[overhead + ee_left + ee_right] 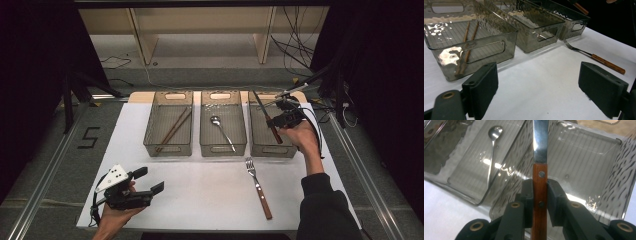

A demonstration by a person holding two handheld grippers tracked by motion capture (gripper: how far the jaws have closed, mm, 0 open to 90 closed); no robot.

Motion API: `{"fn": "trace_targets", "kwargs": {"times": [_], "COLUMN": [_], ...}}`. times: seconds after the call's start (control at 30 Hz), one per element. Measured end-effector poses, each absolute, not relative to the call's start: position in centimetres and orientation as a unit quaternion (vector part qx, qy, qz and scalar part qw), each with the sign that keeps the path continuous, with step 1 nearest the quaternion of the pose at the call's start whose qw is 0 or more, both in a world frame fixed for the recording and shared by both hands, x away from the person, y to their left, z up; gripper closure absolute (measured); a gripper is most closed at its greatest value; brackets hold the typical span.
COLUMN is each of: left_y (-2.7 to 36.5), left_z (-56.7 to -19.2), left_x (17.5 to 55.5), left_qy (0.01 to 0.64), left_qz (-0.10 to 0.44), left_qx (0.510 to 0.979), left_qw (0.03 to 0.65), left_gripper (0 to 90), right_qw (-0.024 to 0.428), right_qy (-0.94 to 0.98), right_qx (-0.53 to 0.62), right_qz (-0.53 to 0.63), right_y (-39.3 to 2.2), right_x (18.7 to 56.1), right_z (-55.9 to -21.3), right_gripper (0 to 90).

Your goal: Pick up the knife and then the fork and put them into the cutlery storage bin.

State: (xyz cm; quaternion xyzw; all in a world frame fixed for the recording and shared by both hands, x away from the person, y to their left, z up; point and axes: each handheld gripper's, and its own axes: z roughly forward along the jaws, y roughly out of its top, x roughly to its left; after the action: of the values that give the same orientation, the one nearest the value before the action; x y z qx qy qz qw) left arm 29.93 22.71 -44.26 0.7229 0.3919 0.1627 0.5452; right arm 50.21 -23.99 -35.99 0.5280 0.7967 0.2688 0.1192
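While my right gripper (540,192) clamps the knife (540,157) by its wooden handle, blade pointing away, I hold it above the right-hand bin (260,137), which looks meant for knives. Chopsticks (173,128) lie in the left bin (150,131) and a spoon (220,129) in the middle bin (206,131), so each utensil gets its own. My left gripper (150,181) hangs over the white table (200,195), jaws apart and empty, near the fork (257,186), likely my next pick.
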Motion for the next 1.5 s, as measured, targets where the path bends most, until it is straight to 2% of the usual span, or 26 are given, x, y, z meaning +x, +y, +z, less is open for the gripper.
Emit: {"fn": "trace_targets", "kwargs": {"times": [1.5], "left_y": [22.7], "left_z": [-44.2], "left_x": [29.9], "left_qy": [0.390], "left_qz": [0.160], "left_qx": [0.724], "left_qw": [0.546], "left_gripper": [15.8], "right_qw": [0.115], "right_qy": [0.765], "right_qx": [0.581], "right_qz": [0.252], "right_y": [-23.1], "right_x": [53.1], "right_z": [-38.7], "right_gripper": [77.1]}}
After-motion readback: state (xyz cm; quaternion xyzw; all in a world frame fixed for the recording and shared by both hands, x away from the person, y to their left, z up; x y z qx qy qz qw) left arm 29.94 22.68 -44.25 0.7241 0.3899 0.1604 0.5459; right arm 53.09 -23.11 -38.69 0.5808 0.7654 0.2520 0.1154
